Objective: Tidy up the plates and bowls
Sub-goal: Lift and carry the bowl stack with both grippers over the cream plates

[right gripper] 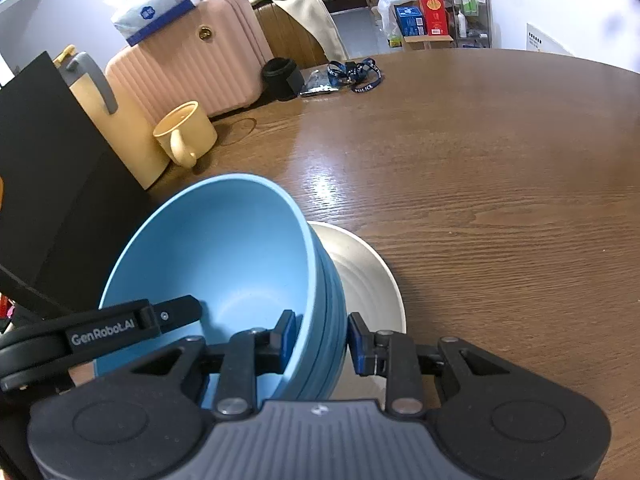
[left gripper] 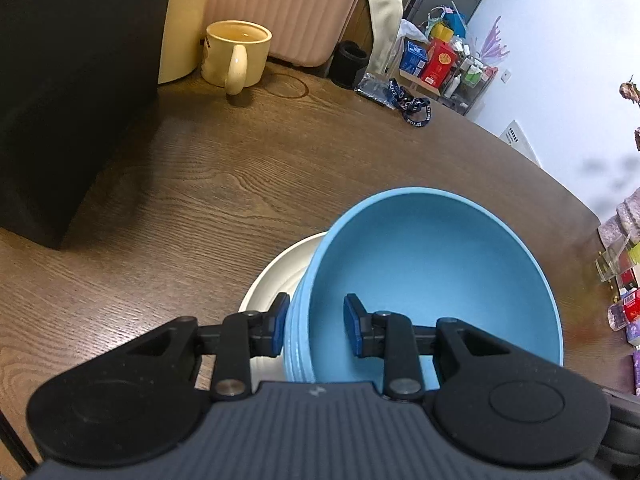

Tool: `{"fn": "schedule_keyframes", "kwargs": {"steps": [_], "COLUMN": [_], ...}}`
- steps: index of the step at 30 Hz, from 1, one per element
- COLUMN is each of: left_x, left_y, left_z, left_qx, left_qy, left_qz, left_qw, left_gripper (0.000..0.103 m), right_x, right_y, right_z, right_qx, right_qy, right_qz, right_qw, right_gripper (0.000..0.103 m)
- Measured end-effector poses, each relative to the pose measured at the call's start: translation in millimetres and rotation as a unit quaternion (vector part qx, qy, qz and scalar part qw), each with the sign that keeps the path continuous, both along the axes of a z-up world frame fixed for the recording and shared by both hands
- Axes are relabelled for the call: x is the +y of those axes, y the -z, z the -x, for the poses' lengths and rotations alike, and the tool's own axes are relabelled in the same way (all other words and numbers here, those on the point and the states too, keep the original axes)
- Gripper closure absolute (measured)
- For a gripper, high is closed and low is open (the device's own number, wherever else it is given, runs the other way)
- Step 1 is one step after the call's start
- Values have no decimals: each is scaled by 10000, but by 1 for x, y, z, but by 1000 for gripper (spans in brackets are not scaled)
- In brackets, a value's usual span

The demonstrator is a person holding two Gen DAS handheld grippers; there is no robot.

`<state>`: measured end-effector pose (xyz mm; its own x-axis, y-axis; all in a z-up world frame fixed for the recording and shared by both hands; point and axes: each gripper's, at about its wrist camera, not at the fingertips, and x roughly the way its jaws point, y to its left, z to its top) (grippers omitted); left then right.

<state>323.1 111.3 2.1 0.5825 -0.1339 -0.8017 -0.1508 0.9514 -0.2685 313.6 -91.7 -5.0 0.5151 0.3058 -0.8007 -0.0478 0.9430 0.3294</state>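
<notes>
In the left wrist view, the left gripper (left gripper: 316, 326) has its fingers (left gripper: 280, 322) set narrow on each side of the near wall of a blue bowl (left gripper: 436, 276) — one finger outside, one inside. The outside finger touches the wall, and there is a gap by the inside one, so I cannot tell if the wall is pinched. The bowl is tilted and sits over a white plate (left gripper: 276, 276) on the brown desk (left gripper: 240, 184). I cannot tell if the bowl touches the plate. Farther back stand a yellow mug (left gripper: 236, 54), a black box (left gripper: 68, 92) and a pink suitcase (left gripper: 288, 8), with a blue strap (left gripper: 412, 104) lying near the desk's far edge. In the right wrist view, the right gripper (right gripper: 322, 342) has its narrow fingers (right gripper: 362, 344) on each side of the other wall of the same blue bowl (right gripper: 224, 248) — again one in, one out, and again I cannot tell if they press it. The white plate (right gripper: 368, 280) peeks out beside and under the bowl. The left gripper's arm reaches in over the bowl's far rim. The yellow mug (right gripper: 186, 132) stands behind the bowl, well apart.
</notes>
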Motion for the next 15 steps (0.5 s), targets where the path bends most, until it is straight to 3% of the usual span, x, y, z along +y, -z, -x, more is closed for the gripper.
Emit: {"fn": "schedule_keyframes", "kwargs": {"steps": [15], "left_x": [-3], "left_y": [5], "left_z": [-7], "left_qx": [-86], "left_qy": [66], "left_qz": [-35], "left_qw": [9999], "left_gripper": [73], "right_x": [-3], "right_y": [6], "right_z": [-6], "right_qx": [-175], "right_qy": [-48], "right_qz": [18], "right_qw": [9998], "right_gripper": [76]}}
